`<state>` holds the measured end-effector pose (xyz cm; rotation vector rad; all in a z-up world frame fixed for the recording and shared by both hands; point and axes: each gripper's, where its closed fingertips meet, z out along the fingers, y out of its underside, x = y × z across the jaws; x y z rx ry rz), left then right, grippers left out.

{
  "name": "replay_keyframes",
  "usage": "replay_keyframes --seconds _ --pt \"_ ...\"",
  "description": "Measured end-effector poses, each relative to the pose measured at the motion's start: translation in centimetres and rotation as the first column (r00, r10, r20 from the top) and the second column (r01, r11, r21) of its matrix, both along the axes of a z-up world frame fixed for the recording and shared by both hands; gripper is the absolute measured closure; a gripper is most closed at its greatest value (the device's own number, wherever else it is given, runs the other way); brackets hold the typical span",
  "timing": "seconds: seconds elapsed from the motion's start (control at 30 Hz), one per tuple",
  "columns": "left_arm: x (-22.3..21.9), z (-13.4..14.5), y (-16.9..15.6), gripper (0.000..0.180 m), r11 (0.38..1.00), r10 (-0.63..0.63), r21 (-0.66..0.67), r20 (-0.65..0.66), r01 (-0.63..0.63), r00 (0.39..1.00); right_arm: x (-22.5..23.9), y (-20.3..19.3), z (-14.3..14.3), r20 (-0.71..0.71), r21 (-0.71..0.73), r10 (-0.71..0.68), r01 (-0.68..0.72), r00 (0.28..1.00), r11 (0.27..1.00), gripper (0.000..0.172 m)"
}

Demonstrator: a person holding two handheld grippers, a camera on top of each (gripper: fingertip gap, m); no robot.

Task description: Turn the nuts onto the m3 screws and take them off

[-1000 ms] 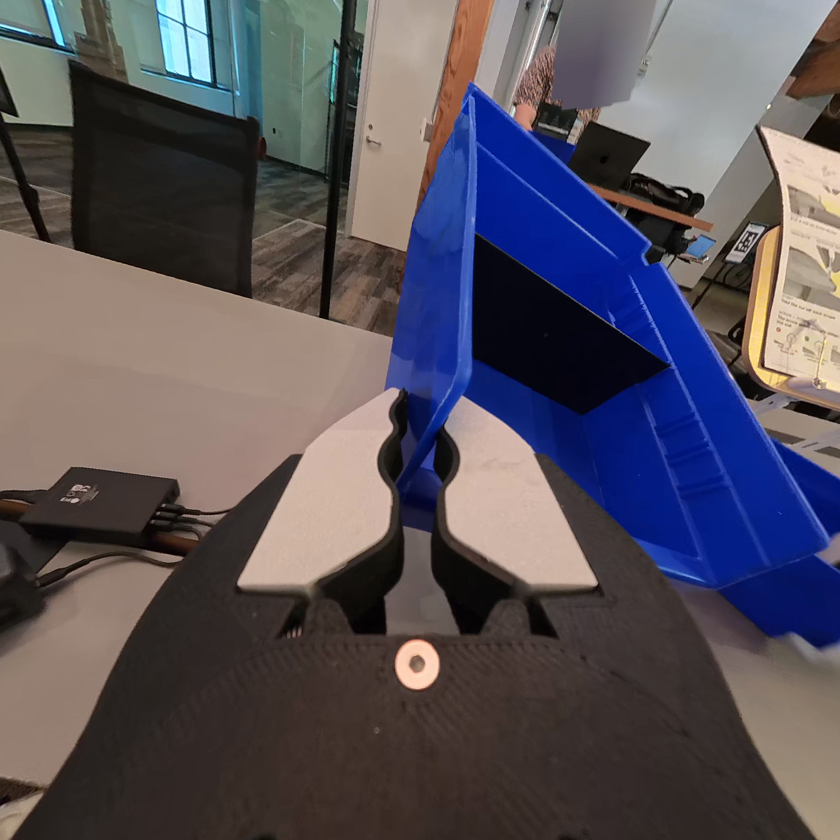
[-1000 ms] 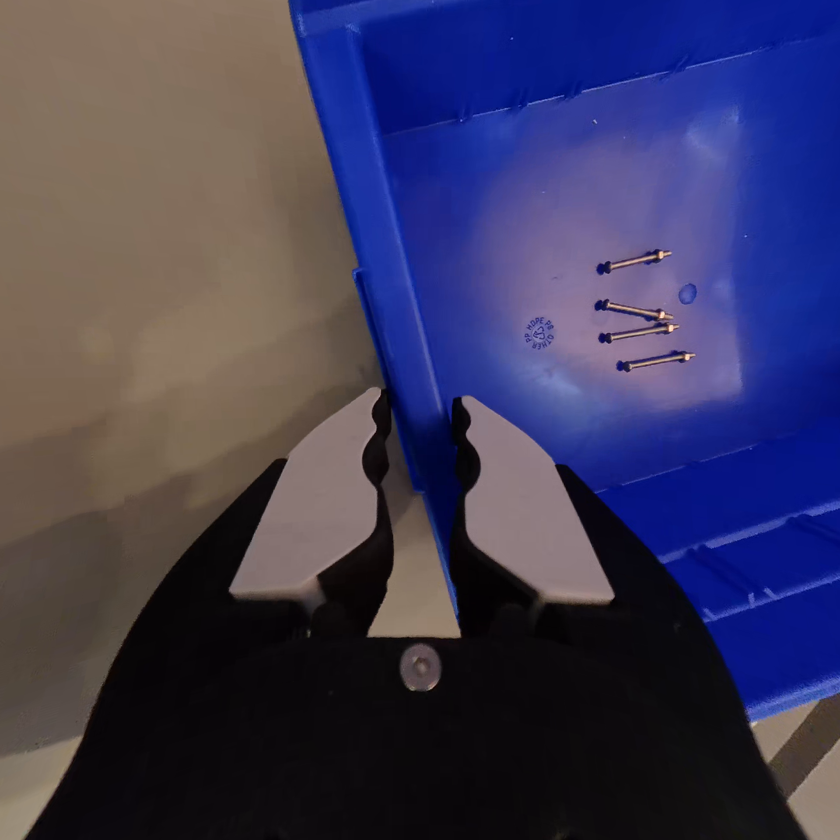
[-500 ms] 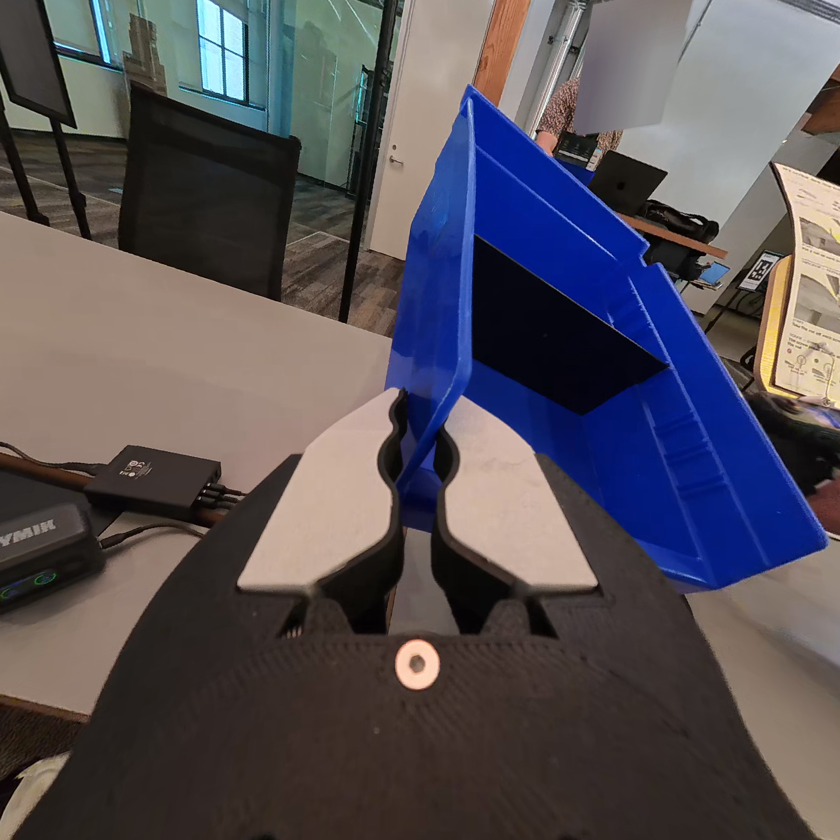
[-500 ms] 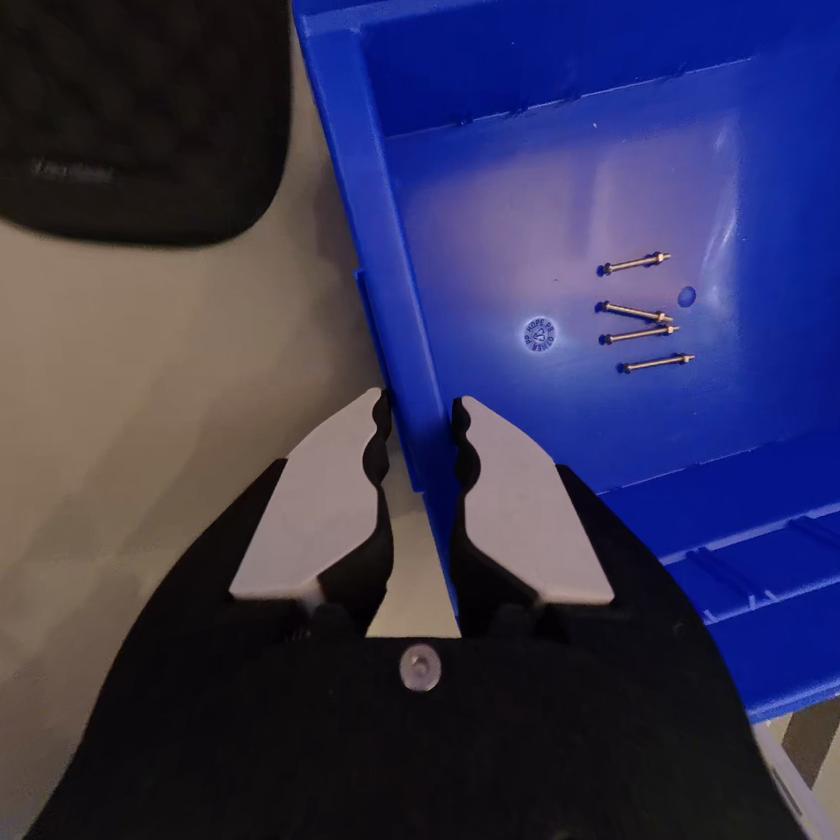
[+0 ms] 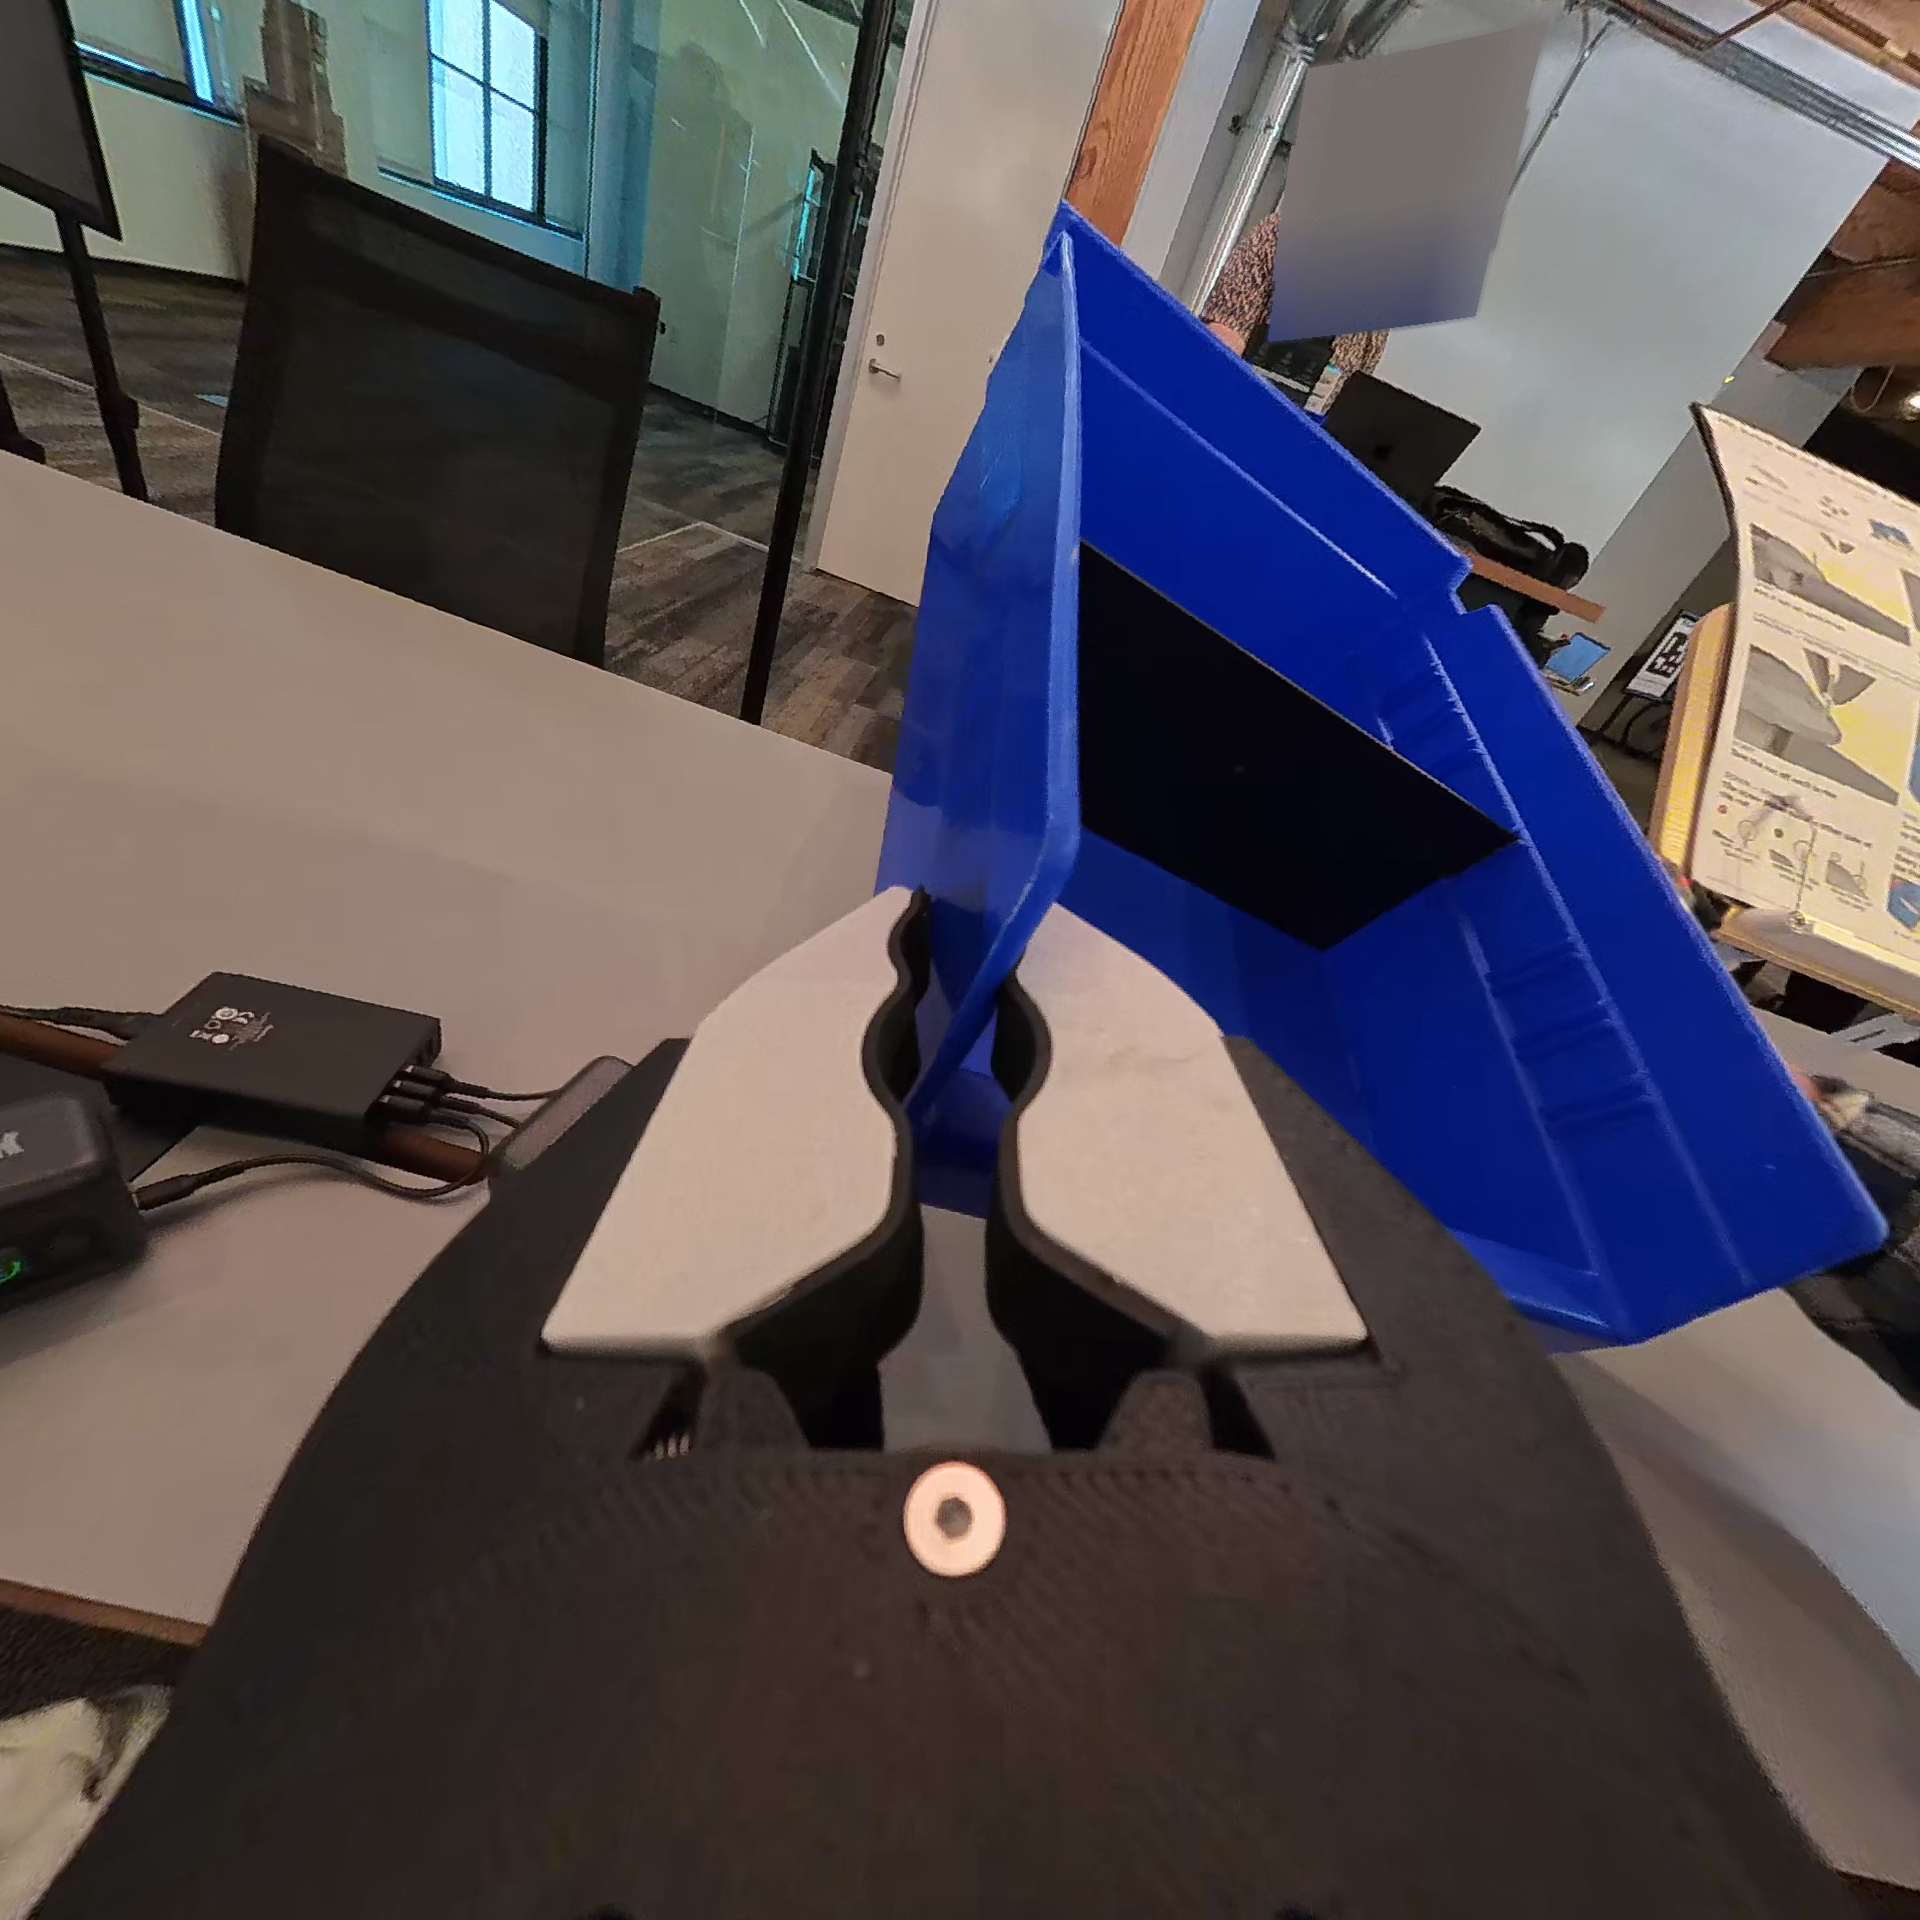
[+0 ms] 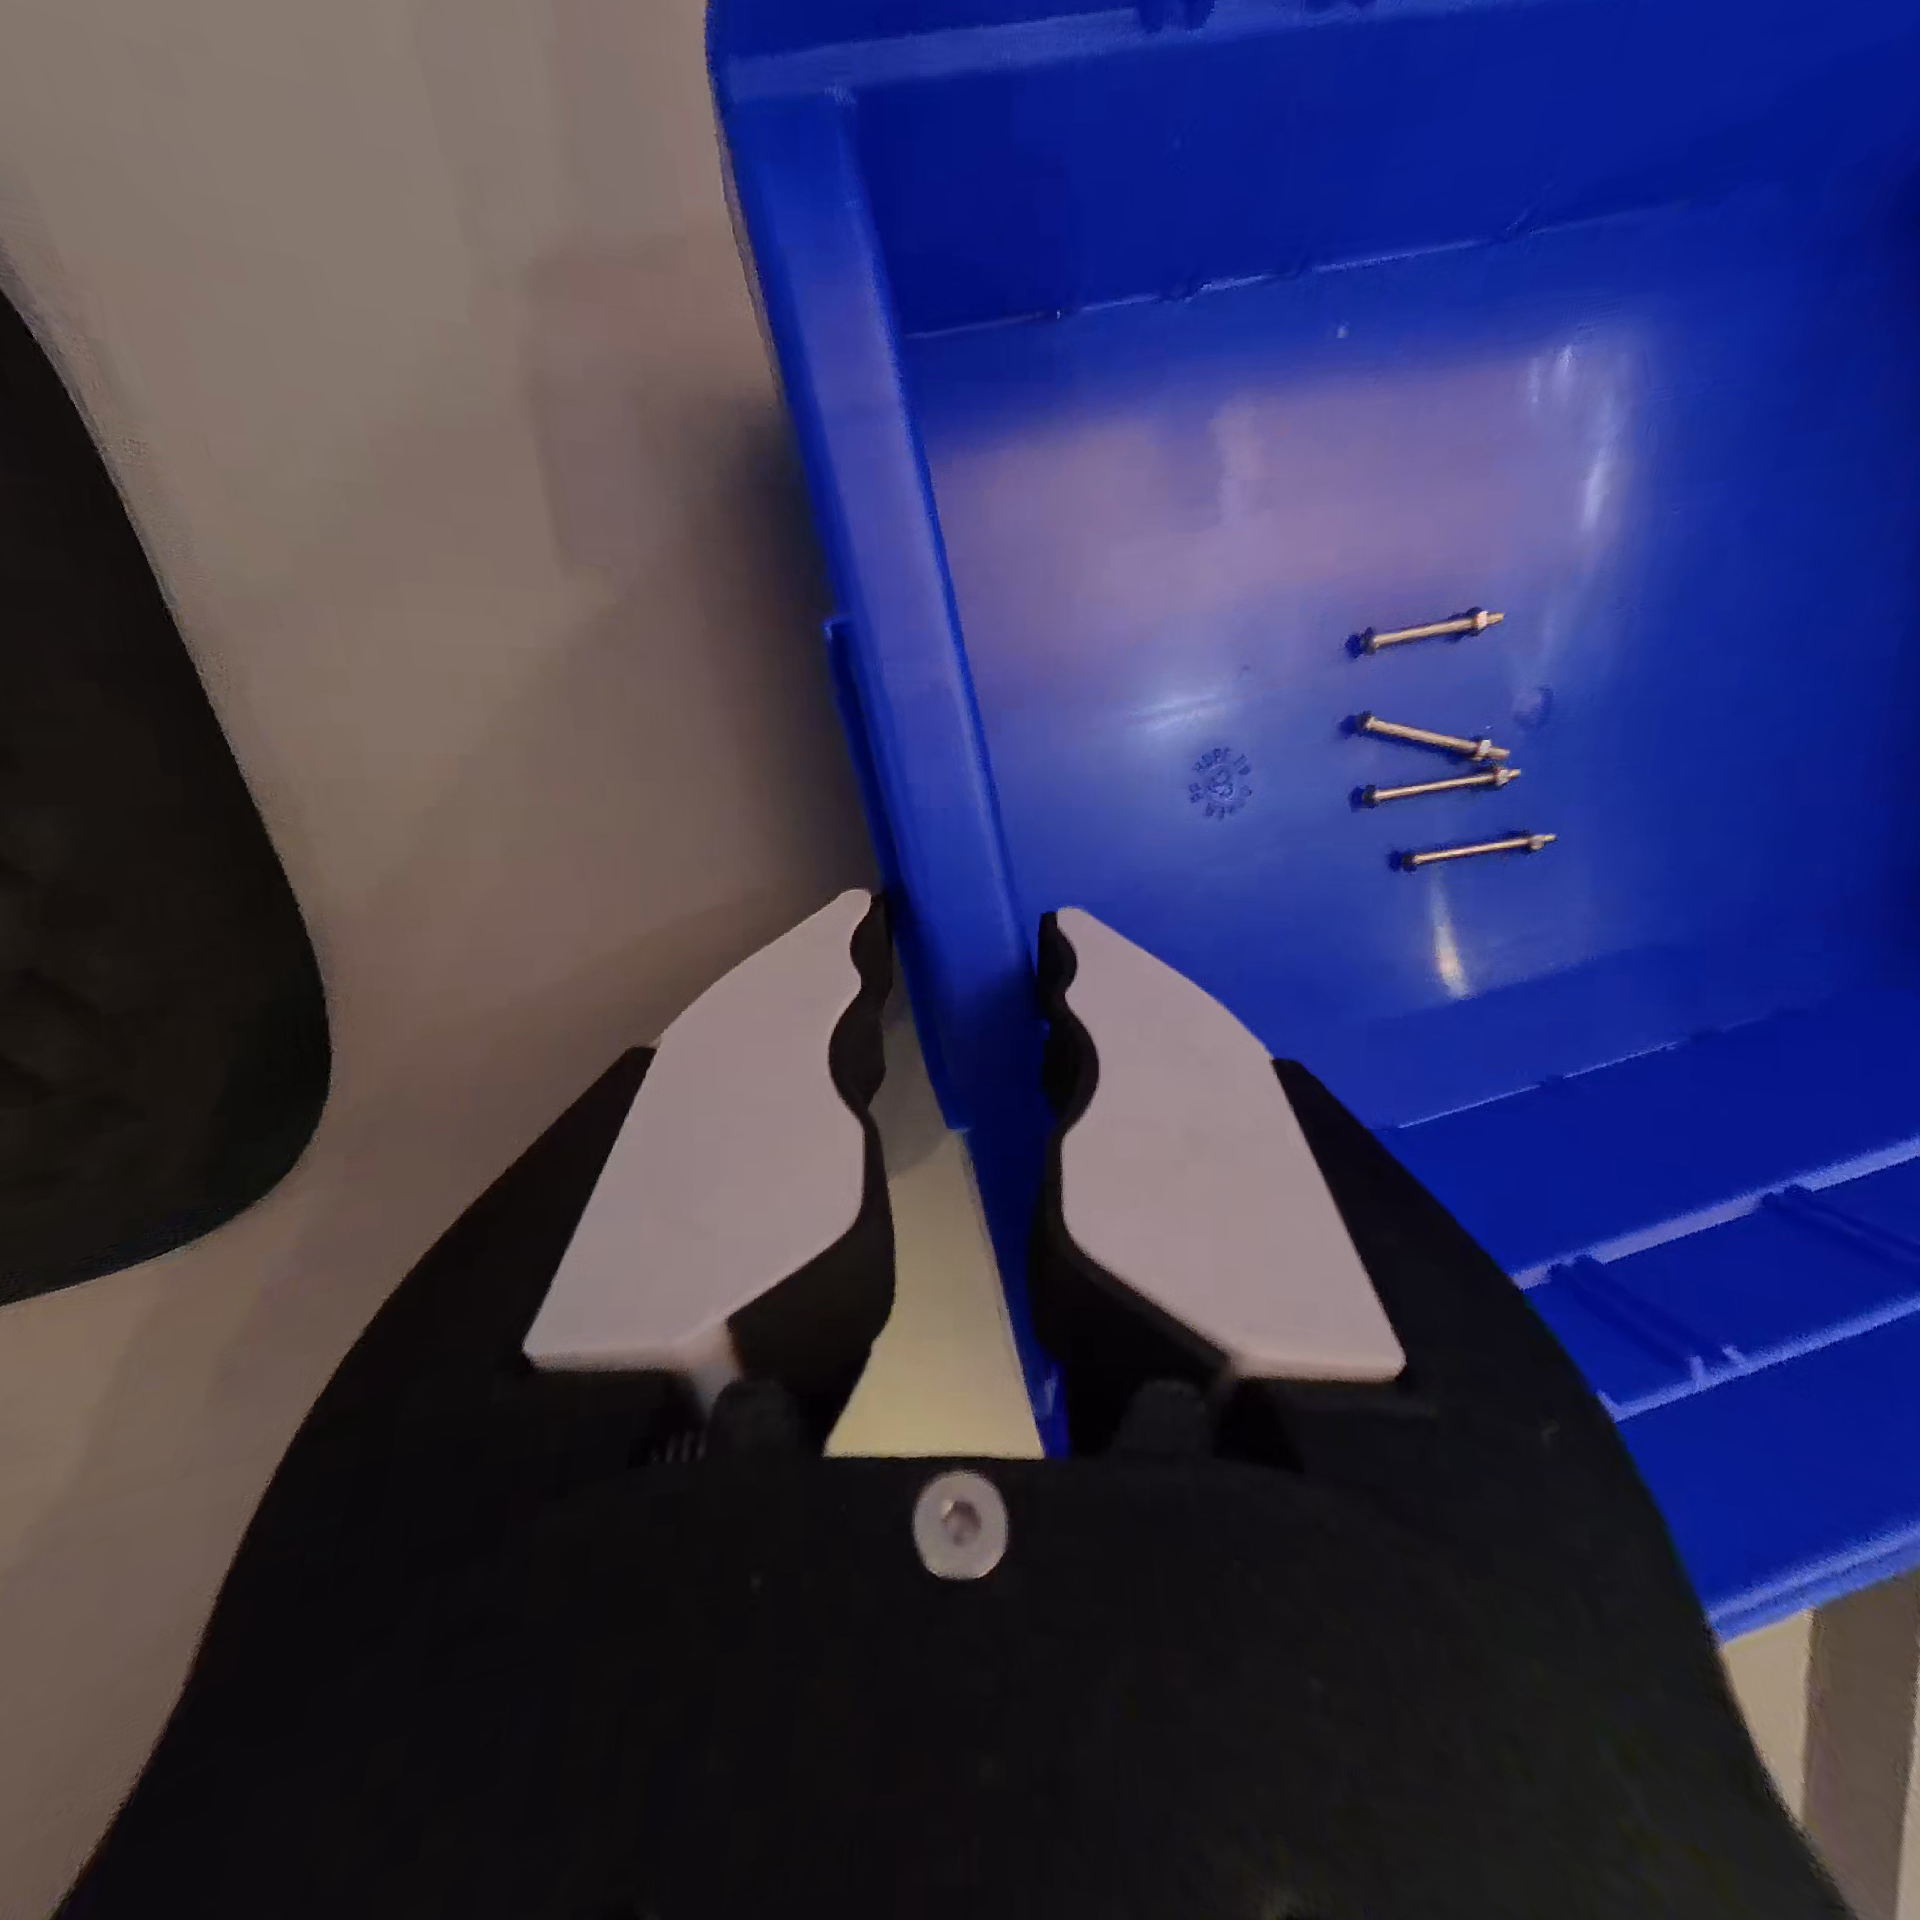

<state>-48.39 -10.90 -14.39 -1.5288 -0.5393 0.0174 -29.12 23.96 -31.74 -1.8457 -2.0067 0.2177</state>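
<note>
My left gripper (image 5: 961, 987) is shut on the thin side wall of a blue plastic bin (image 5: 1351, 935), which is held tilted above the white table (image 5: 364, 810). A black divider (image 5: 1247, 748) stands across the bin's inside. My right gripper (image 6: 961, 935) is shut on the thick rim of the blue bin (image 6: 1299, 520); both pads press on the wall. Several long thin metal bolts with nuts (image 6: 1444, 738) lie on the bin's floor.
A black hub with cables (image 5: 270, 1049) and a black device (image 5: 52, 1195) lie on the table at left. A black chair (image 5: 436, 436) stands behind the table. A board with printed sheets (image 5: 1818, 727) stands at right. A dark rounded object (image 6: 114, 883) lies left of the bin. My right fingertips sit around 45 centimeters from my left ones.
Both grippers keep their hold on the bin. The bin and both grippers have moved: the hub has shifted in the left view and the dark object has come into the right view.
</note>
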Motion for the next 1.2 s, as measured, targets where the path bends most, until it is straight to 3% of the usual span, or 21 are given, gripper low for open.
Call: replay_keyframes --seconds 0.03,0.07,0.1,0.3,0.5,0.67,0.87,1.07,1.2 --pt "0.2 0.0 -0.1 0.171 1.000 -0.005 0.002 0.000 0.005 1.000 -0.2 -0.2 0.6 -0.050 0.031 0.020 -0.018 0.999 0.999 0.134" --pt "0.5 0.1 -0.1 0.171 1.000 -0.012 0.003 -0.002 0.012 1.000 -0.1 -0.7 1.6 -0.107 0.059 0.039 -0.033 0.993 0.998 0.113" --pt "0.8 0.3 -0.2 0.171 1.000 -0.020 0.004 -0.007 0.020 1.000 0.4 -1.3 2.6 -0.152 0.078 0.061 -0.050 0.986 0.996 0.108" --pt "4.5 2.4 0.7 0.171 0.992 -0.123 0.030 -0.064 0.125 0.990 9.9 -7.0 8.2 -0.356 0.023 0.180 -0.184 0.917 0.983 0.124" --pt "13.1 5.3 4.5 0.171 0.941 -0.334 -0.015 -0.190 0.337 0.923 26.2 -10.4 9.4 -0.388 -0.219 0.075 -0.171 0.918 0.961 0.138" --pt "23.3 5.1 9.9 0.172 0.805 -0.592 -0.108 -0.219 0.584 0.776 41.2 -10.4 8.9 -0.365 -0.390 -0.135 -0.020 0.921 0.921 0.152" --pt "36.9 0.2 19.1 0.172 0.557 -0.829 -0.155 -0.044 0.816 0.558 55.4 -8.6 8.2 -0.377 -0.464 -0.442 0.248 0.814 0.851 0.151" --pt "48.2 -5.5 27.0 0.171 0.391 -0.901 -0.183 0.123 0.902 0.415 63.0 -7.9 8.6 -0.437 -0.461 -0.612 0.420 0.659 0.782 0.143" --pt "52.7 -8.0 30.6 0.171 0.315 -0.921 -0.229 0.160 0.921 0.355 63.7 -9.8 7.8 -0.445 -0.459 -0.611 0.420 0.655 0.783 0.144"
